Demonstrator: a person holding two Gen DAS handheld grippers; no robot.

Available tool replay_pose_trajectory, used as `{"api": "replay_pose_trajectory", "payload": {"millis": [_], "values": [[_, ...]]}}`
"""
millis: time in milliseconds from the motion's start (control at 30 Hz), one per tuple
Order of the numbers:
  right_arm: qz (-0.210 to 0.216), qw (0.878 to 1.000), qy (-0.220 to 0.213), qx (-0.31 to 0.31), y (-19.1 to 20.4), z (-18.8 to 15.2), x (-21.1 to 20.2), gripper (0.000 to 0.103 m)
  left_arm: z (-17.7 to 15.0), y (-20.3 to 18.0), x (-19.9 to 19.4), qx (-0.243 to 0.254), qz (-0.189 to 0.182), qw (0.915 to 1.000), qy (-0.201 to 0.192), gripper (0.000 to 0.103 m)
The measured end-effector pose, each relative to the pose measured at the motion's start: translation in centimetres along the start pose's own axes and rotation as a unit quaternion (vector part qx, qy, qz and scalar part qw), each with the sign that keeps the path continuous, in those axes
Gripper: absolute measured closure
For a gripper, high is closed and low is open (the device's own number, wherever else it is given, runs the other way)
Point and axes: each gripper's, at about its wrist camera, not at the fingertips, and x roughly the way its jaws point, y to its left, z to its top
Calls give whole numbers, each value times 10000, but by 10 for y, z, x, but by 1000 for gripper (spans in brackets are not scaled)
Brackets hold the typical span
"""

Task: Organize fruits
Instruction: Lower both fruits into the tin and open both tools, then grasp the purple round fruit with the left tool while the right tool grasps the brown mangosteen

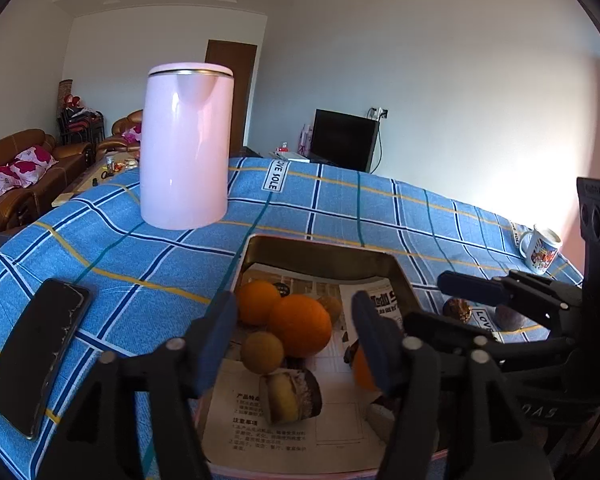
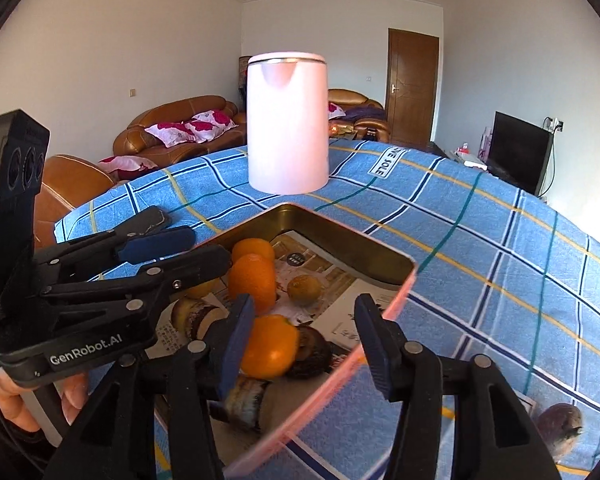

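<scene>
A pink-rimmed tin tray (image 1: 320, 246) lined with newspaper sits on the blue plaid tablecloth. In it lie two oranges (image 1: 298, 326), a small yellow-brown fruit (image 1: 262, 352), a kiwi-like fruit (image 1: 330, 307) and chocolate-coated cake pieces (image 1: 290, 396). My left gripper (image 1: 294, 344) is open and empty above the tray. My right gripper (image 2: 306, 340) is open over the tray's right edge (image 2: 404, 280), above an orange (image 2: 270, 346). Two dark purple fruits (image 1: 510, 318) lie on the cloth right of the tray; one also shows in the right wrist view (image 2: 558, 426).
A tall pink kettle (image 1: 186, 146) stands behind the tray. A black phone (image 1: 38, 354) lies at the left. A printed mug (image 1: 542, 248) stands at the far right edge. Sofas, a door and a TV are beyond the table.
</scene>
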Motion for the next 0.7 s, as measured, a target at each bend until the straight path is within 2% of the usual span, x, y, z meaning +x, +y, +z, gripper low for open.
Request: {"api": "replay_pose_trajectory", "payload": {"millis": [100,233,333,500,567,633,700], "values": [[-424,9990,-112,115,-27,-4,-20,41,5,-8,-6,19,-42,9999,-131,26],[-1003,9942,196,321,-65,-17,-25,40,9,-21,-5,158,-121,9997,-150,25],[-1139,9909,549,468,-83,-23,-14,40,11,-30,-3,229,-154,9995,-127,22],[-1174,9873,1005,379,-85,-25,10,41,12,-37,-2,313,-166,9993,-139,21],[-1207,9833,1320,339,-86,-27,22,41,12,-39,-2,328,-155,9992,-140,19],[-1107,9825,1459,349,-88,-29,29,44,13,-41,-3,333,-160,9992,-158,16],[-1093,9818,1473,488,-94,-27,28,64,13,-46,-2,402,-174,9989,-176,16]]}}
